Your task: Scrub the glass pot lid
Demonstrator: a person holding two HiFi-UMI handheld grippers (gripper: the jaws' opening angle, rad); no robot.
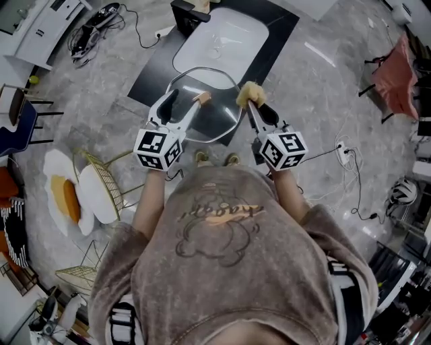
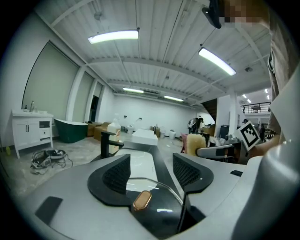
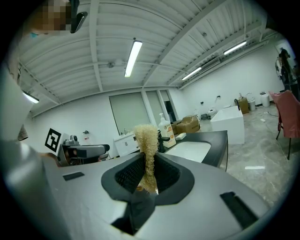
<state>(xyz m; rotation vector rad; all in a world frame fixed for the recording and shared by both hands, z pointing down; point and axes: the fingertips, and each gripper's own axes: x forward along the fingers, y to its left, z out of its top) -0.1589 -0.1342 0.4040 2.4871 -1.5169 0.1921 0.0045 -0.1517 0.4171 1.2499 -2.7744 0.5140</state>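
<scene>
Head view: glass lid (image 1: 212,118) between parted left tongs (image 1: 185,101).

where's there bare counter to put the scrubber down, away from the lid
Bare, for the yellow fibre scrubber: the black countertop strip right of the white rounded basin, and the narrower strip on the basin's left. Crowded: the near end, under the clear glass pot lid, and the far end by the black faucet.
</scene>
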